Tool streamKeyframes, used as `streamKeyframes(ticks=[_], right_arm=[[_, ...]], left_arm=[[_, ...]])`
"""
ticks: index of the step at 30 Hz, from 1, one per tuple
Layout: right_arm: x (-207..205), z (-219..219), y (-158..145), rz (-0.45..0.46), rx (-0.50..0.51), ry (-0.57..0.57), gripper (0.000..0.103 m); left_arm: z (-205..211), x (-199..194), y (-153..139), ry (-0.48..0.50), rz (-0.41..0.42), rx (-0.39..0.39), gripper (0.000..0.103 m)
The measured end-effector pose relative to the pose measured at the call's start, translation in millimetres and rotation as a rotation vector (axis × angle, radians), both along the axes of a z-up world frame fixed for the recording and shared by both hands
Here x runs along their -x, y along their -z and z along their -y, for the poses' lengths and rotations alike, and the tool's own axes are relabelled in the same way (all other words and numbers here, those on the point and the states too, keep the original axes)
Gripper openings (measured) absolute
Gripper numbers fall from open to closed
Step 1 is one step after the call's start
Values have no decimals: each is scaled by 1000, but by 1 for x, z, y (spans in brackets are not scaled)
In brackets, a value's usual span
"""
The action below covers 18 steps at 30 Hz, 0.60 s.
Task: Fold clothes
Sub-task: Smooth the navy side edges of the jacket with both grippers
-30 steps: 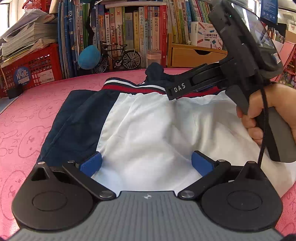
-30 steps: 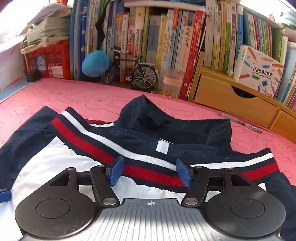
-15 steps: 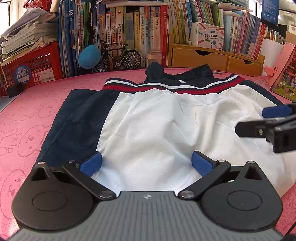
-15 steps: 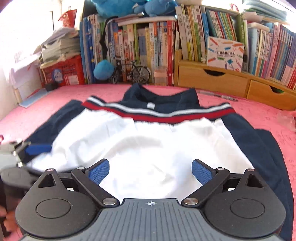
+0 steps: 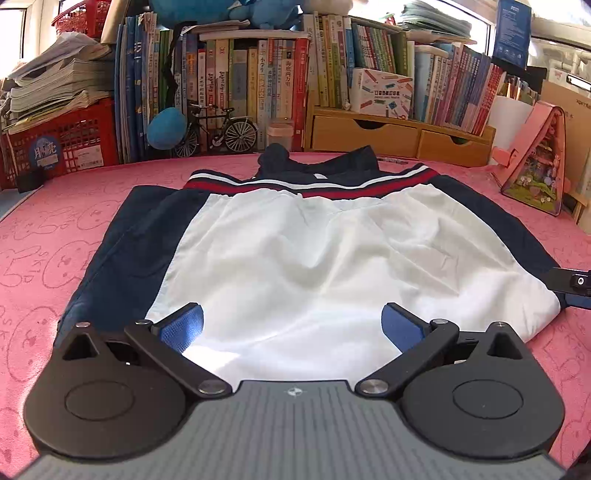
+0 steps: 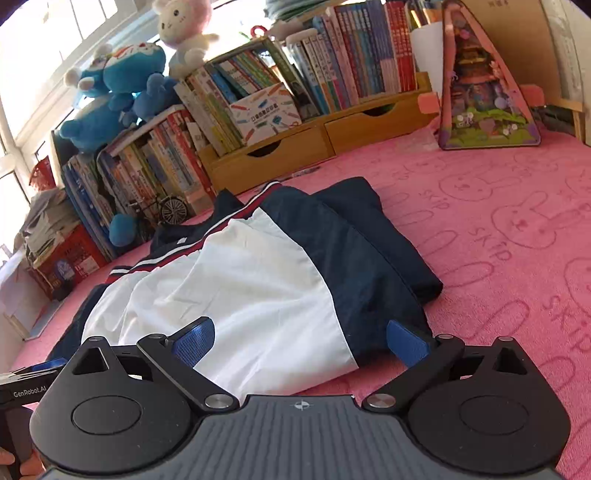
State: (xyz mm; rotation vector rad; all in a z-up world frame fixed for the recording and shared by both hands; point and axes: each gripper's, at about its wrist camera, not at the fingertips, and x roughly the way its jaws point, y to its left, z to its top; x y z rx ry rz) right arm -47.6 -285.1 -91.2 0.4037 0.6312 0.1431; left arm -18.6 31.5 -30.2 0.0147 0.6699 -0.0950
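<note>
Lying flat on the pink rabbit-print table cover [image 5: 55, 236], one jacket [image 5: 295, 258], back side up: white centre panel, navy sides, red-and-white stripe across the shoulders, navy collar at the far end. Nearest, left tongs [image 5: 291, 328]: blue pads spread wide, hovering over the white hem, nothing pinched between them. Right tongs [image 6: 301, 341]: jaws opening, already very wide, over the jacket's near right corner where white meets navy; the fabric lies under and between the pads, and they do not press on it. In the right wrist view a navy sleeve [image 6: 384, 236] lies folded alongside the jacket's right edge. A fingertip shows at the lower left of the same view, beside the other tool's body. Beyond the collar, against the back: small model bicycle [image 5: 218, 129], blue plush ball [image 5: 166, 127], clear lidded jar [image 5: 280, 131], wooden drawer unit [image 5: 399, 136] carrying a row of books [image 5: 369, 59]. Far left, red plastic crate [image 5: 62, 140] under stacked papers. Far right, pink triangular diorama house [image 5: 535, 162]. Topmost on the shelf, blue plush toys [image 6: 118, 81] and white plush rabbit [image 6: 181, 26].
</note>
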Motion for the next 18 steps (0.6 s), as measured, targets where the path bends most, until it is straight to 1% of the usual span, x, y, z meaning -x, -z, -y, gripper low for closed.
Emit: streamKeyframes(ticks=[1,3,5,6,7,10,15,16,17,18], right_arm=[[4,3,2,-5,-16,13,101],[10,9,6,-21,-13,59,101],[15,16,10,-16,-3,98,101],[15,20,11,-10,-12,104,101],[14,22,12,-6,-28,104,101],[7,29,14,6,-69,104,101],[-16,19,16,16,-64,101,102],[-18,18,14,-1,-81,107,101],[-18,16,11,-28,-120,106,101],[-16,16,10,-51,-185,93,99]], left_arm=[[7,-1,3,10,-3,-18,103],[22,-4,9,31,-9,-53,103],[35,-7,17,44,-20,-92,103],[36,-8,21,43,-20,-99,103],[35,-8,24,44,-12,-95,103],[32,-10,25,43,-34,-68,103],[33,-9,27,43,-30,-70,103],[33,-9,27,42,-31,-65,103],[32,-9,27,42,-33,-60,103],[32,-10,27,41,-35,-56,103]])
